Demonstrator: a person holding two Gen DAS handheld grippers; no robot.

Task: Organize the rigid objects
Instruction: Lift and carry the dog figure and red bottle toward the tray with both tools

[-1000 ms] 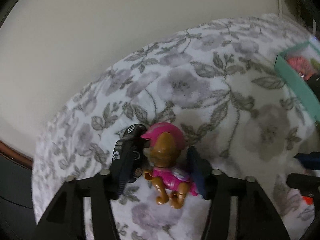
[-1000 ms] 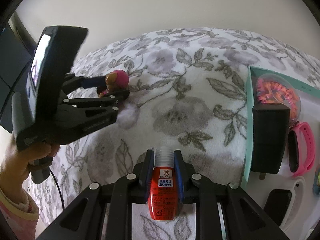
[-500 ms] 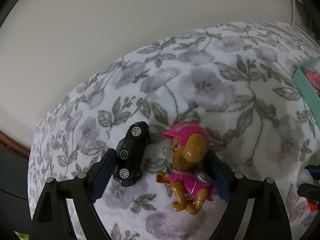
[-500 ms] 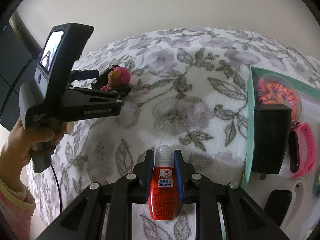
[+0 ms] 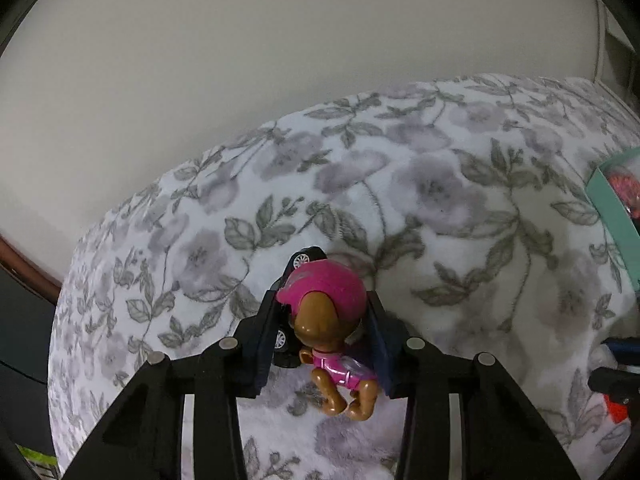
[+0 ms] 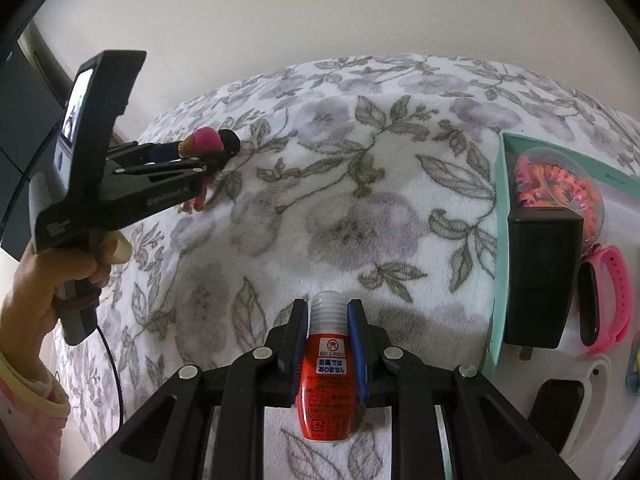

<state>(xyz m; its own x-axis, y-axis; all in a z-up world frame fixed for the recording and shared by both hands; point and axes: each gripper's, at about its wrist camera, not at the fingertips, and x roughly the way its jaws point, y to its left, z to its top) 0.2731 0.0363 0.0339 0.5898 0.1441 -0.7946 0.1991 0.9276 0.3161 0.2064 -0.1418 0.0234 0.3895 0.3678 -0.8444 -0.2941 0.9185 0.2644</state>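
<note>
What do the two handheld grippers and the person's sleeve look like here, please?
Both the left gripper and the right gripper are black plastic with silver bolts and blue finger pads. The left one carries a small lit screen, white lettering and a black cable. The sleeve is pink with a yellowish cuff.

Both wrist views angled down, close over shared floral blanket (image 5: 440, 184), opposite ends

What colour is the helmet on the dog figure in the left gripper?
Bright pink, over a brown head; the dog figure shows best in the left wrist view.
</note>
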